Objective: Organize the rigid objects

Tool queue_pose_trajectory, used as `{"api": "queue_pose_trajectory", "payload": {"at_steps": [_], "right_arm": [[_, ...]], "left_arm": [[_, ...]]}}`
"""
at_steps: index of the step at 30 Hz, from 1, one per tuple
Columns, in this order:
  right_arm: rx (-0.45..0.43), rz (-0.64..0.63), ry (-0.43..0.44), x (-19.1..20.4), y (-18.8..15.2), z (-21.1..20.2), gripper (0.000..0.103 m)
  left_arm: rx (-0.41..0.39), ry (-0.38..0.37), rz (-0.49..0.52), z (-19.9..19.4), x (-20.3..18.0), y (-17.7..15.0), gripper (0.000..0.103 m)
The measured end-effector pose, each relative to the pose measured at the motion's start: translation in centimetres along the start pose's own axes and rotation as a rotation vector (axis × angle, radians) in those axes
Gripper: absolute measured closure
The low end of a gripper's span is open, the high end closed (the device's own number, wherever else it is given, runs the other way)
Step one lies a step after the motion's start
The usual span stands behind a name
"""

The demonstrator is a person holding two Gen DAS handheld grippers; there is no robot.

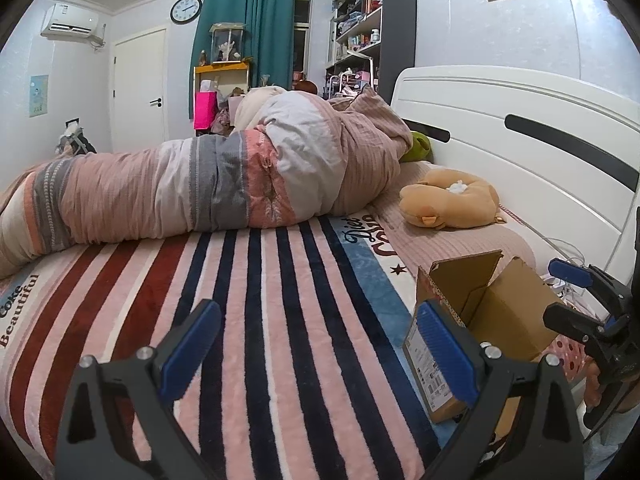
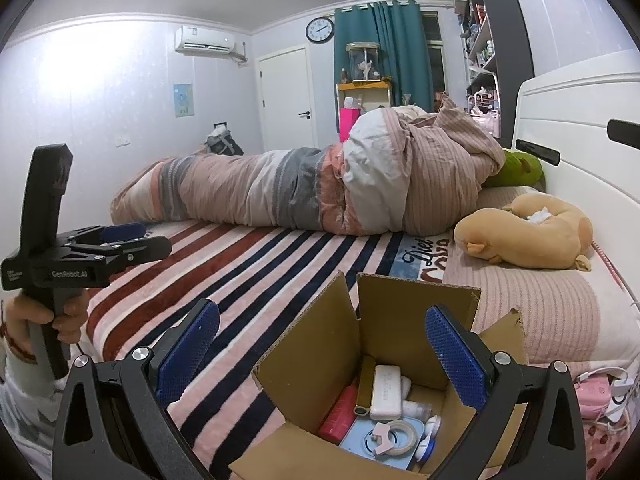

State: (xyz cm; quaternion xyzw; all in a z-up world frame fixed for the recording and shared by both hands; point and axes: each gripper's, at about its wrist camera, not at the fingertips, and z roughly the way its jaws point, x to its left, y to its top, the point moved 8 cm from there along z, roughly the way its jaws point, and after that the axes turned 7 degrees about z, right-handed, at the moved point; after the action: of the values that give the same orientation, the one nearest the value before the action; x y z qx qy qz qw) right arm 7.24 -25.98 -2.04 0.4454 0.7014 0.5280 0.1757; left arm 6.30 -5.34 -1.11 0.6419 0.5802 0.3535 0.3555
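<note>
An open cardboard box [image 2: 320, 344] stands on the striped bed near the front right; it also shows in the left wrist view [image 1: 508, 312]. Inside it lie a white power bank [image 2: 386, 392], a red bottle [image 2: 340, 408], a roll of tape [image 2: 398, 436], a light blue case [image 2: 360, 440] and small white pieces. My right gripper [image 2: 322, 354] is open and empty, just above the box opening. My left gripper [image 1: 316, 344] is open and empty over the blanket, left of the box. Each gripper shows in the other's view: the left [image 2: 128, 236], the right [image 1: 576, 284].
A rolled quilt [image 1: 200, 184] lies across the far side of the bed. A tan plush toy [image 2: 528, 236] and a green plush [image 2: 516, 168] lie by the white headboard [image 1: 520, 128]. Pink items and cables [image 2: 600, 392] sit at the right edge.
</note>
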Motion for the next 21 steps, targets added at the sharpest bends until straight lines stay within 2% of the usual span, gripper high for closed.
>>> {"api": "queue_pose_trajectory", "payload": {"at_steps": [21], "right_arm": [[-0.002,0.002,-0.002,0.06,-0.08,0.0,0.0]], "left_arm": [[-0.001,0.02,-0.002,-0.33,-0.06,-0.2,0.005]]}}
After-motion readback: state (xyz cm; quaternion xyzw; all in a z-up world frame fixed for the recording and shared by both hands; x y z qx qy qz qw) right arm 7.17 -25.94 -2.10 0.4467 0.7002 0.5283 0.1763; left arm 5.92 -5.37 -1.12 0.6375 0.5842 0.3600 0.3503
